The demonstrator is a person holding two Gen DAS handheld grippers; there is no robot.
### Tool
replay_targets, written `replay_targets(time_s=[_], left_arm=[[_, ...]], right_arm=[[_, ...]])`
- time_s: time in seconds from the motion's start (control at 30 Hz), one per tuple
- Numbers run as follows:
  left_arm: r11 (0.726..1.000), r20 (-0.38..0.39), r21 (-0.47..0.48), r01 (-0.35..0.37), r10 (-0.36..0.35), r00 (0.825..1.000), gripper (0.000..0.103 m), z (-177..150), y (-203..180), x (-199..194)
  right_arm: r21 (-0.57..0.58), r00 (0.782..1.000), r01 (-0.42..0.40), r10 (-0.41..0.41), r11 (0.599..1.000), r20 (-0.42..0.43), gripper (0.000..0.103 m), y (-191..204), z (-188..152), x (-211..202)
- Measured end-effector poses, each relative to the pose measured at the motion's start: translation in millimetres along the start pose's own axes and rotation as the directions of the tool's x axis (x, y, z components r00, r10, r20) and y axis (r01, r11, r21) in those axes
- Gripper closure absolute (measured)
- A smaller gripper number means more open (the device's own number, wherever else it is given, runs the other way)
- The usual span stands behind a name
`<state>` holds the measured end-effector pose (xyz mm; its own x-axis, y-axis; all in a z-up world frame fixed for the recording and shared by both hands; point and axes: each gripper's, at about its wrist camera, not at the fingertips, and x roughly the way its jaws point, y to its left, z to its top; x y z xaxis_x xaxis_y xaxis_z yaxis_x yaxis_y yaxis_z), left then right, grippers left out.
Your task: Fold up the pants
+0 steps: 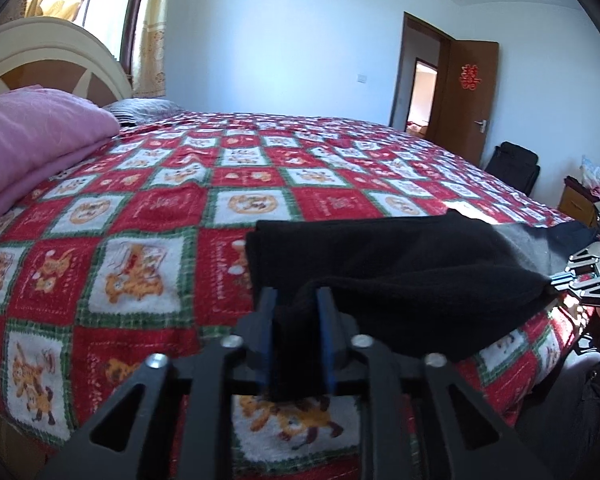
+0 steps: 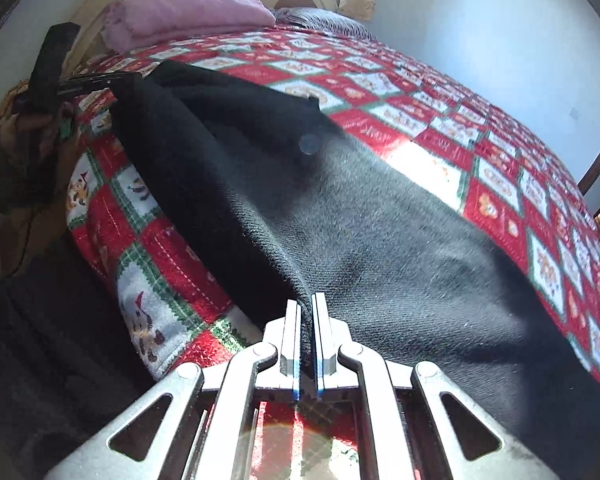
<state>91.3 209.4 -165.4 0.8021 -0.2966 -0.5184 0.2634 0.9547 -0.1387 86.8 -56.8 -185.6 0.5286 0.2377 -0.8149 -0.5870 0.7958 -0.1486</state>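
Roughly midway: pants (image 2: pixel 340 216) lie part-folded along the bed (image 1: pixel 148 200) edge, left gripper (image 1: pixel 296 300) holding a bunched end between part-open jaws, right gripper (image 2: pixel 306 308) pinched tight on the other, final folds remaining.

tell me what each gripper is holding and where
Both hold the black fabric pants: left gripper pinches a bunched fold at one end, right gripper the near edge.

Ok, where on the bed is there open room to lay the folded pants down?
Free: the wide stretch of checked bedspread between the pink blanket by the headboard and the black pants, running toward the door side. Crowded: the near bed edge, where both claws, left and right, pinch the pants.
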Motion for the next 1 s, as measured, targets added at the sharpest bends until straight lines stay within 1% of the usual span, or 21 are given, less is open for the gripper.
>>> replay_targets(time_s=[0.03, 0.1, 0.13, 0.17, 0.2, 0.3, 0.37, 0.4, 0.43, 0.5, 0.57, 0.63, 0.7, 0.77, 0.87, 0.9, 0.93, 1.0], left_arm=[[1.000, 0.004, -0.011, -0.005, 0.006, 1.000, 0.058, -1.0, 3.9, -1.6], [0.999, 0.012, -0.024, -0.022, 0.022, 1.000, 0.050, -1.9, 11.0, -5.7], [0.999, 0.018, -0.032, -0.022, 0.023, 1.000, 0.050, -2.0, 14.9, -9.3], [0.999, 0.023, -0.039, -0.027, 0.028, 0.999, 0.050, -1.9, 18.6, -12.9], [0.998, 0.027, -0.043, -0.034, 0.036, 0.999, 0.050, -2.3, 20.9, -15.8], [0.994, 0.041, -0.055, -0.095, 0.097, 0.994, 0.050, -1.7, 31.8, -27.3], [0.990, 0.055, -0.088, -0.111, 0.116, 0.992, 0.050, -0.9, 41.1, -35.3], [0.986, 0.066, -0.125, -0.109, 0.118, 0.991, 0.048, 0.7, 45.9, -40.4], [0.986, 0.080, -0.141, -0.094, 0.106, 0.991, 0.048, 2.2, 46.5, -43.7], [0.987, 0.100, -0.137, -0.085, 0.099, 0.990, 0.048, 7.1, 38.9, -45.9], [0.992, 0.112, -0.119, -0.041, 0.055, 0.992, 0.048, 12.9, 23.7, -44.7], [0.996, 0.118, -0.084, -0.002, 0.012, 0.993, 0.037, 17.3, -0.5, -37.9], [0.998, 0.088, -0.055, 0.035, -0.030, 0.996, 0.036, 16.0, -21.2, -24.6], [0.999, 0.031, -0.016, 0.028, -0.027, 0.999, 0.036, 10.8, -37.1, -3.6], [1.000, -0.038, 0.010, -0.004, 0.004, 0.999, 0.036, -2.1, -43.6, 22.7], [1.000, -0.026, 0.011, -0.016, 0.017, 1.000, 0.036, -5.8, -42.6, 25.7], [1.000, -0.007, 0.012, -0.014, 0.014, 1.000, 0.036, -6.8, -41.7, 24.5], [1.000, -0.013, 0.000, 0.000, 0.000, 1.000, 0.036, -4.8, -39.5, 21.9]], right_arm=[[0.002, 1.000, -0.005, 0.005, 1.000, 0.001, 0.097, -1.0, 0.2, -0.6], [0.009, 1.000, -0.024, 0.024, 1.000, -0.011, 0.092, -1.8, 0.3, -2.0], [0.003, 0.999, -0.033, 0.033, 0.999, -0.017, 0.085, -0.7, -0.5, -2.9], [-0.008, 0.999, -0.037, 0.037, 0.999, -0.019, 0.081, 1.5, -2.5, -5.4], [-0.017, 0.999, -0.046, 0.045, 0.999, -0.025, 0.080, 3.5, -4.5, -7.4], [-0.032, 0.998, -0.059, 0.058, 0.998, -0.027, 0.078, 6.1, -9.8, -13.8], [-0.025, 0.997, -0.070, 0.070, 0.997, -0.021, 0.078, 3.9, -11.4, -17.6], [-0.017, 0.998, -0.069, 0.069, 0.997, -0.015, 0.078, 2.3, -11.1, -19.5], [-0.009, 0.998, -0.067, 0.067, 0.998, -0.008, 0.078, 0.5, -10.4, -20.7], [0.022, 0.997, -0.083, 0.083, 0.996, 0.008, 0.078, -3.0, -7.3, -21.4], [0.042, 0.996, -0.090, 0.089, 0.995, 0.012, 0.078, -2.7, -4.0, -17.3], [0.059, 0.997, -0.080, 0.080, 0.995, -0.002, 0.078, -1.4, -2.9, -7.9], [0.069, 0.997, -0.074, 0.075, 0.995, -0.019, 0.078, -0.8, -4.5, 0.2], [0.062, 0.997, -0.076, 0.078, 0.995, -0.021, 0.076, 0.5, -4.8, -1.2], [0.065, 0.995, -0.090, 0.092, 0.994, -0.035, 0.075, -1.6, -6.5, -5.2], [0.073, 0.994, -0.095, 0.098, 0.993, -0.037, 0.075, -3.3, -8.2, -6.2], [0.083, 0.994, -0.100, 0.103, 0.992, -0.038, 0.075, -5.6, -9.5, -7.8], [0.107, 0.995, -0.094, 0.098, 0.990, -0.033, 0.075, -13.0, -13.3, -14.1]])
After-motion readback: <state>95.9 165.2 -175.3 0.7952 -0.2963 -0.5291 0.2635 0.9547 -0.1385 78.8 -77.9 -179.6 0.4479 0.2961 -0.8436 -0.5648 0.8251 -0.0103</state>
